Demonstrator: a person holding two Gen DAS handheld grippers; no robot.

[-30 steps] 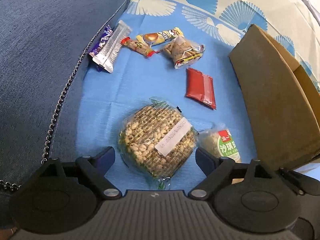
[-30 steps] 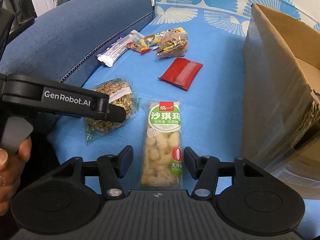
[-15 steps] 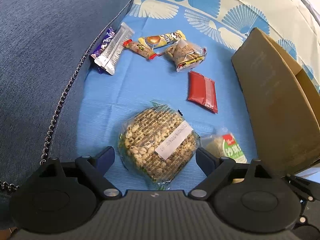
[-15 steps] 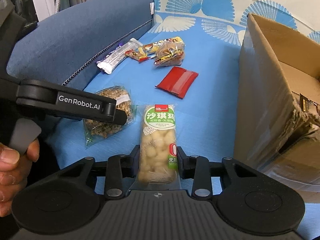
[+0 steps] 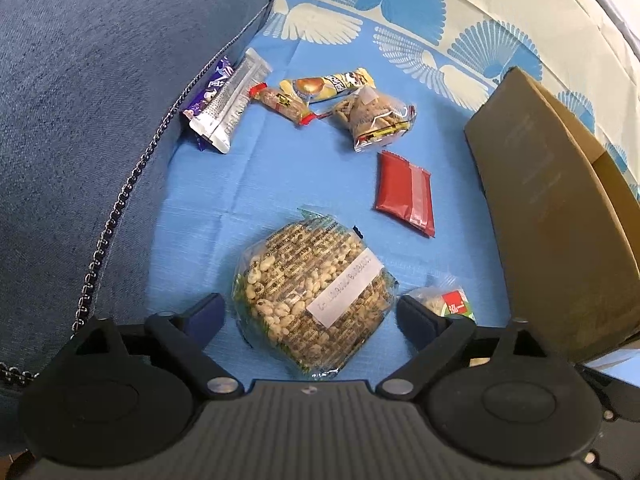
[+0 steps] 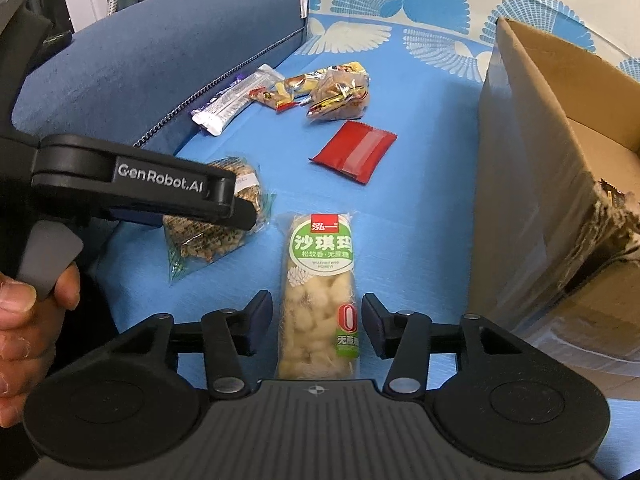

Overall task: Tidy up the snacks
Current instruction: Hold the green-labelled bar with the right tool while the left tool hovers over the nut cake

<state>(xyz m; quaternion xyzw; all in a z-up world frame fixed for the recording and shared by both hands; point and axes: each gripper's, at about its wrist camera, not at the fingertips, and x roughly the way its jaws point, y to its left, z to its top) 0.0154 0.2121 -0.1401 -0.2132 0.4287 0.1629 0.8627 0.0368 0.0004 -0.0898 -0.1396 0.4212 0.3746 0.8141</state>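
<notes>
A round puffed-grain cake in clear wrap lies on the blue sofa cover. My left gripper straddles it with its jaws opening wide, the pads clear of the wrap. A long green-labelled bar lies lengthwise between the fingers of my right gripper. Those jaws are opening too, with a small gap on each side of the bar. An open cardboard box stands to the right. In the right wrist view, the left gripper's finger hides part of the grain cake.
Farther back lie a red packet, a clear bag of snack sticks, a yellow bar, a small red-ended bar and a silver bar over a purple one. The sofa arm rises at left. A hand holds the left gripper's trigger.
The right gripper's jaws closed onto the green-labelled bar half a second ago and have since parted from it. The left jaws have spread a little wider around the grain cake.
</notes>
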